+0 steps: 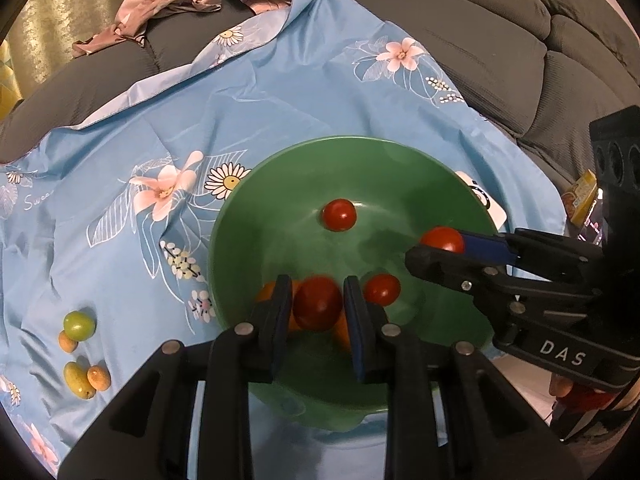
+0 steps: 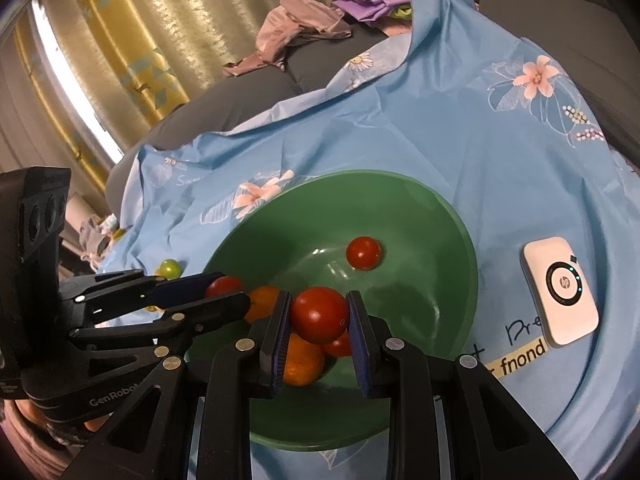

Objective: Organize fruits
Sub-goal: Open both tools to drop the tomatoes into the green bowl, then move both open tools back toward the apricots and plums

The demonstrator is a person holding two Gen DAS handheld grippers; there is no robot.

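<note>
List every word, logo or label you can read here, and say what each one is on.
"DAS": on the right tongs' body.
"GenRobo", cut off: on the left tongs' body.
"Swee", cut off: on the blue cloth.
"Pre" and "fnond", both partial: on the cloth beside the white device.
"hp" logo: on that device, in its ring.
Yellow packet: print too small to read.
</note>
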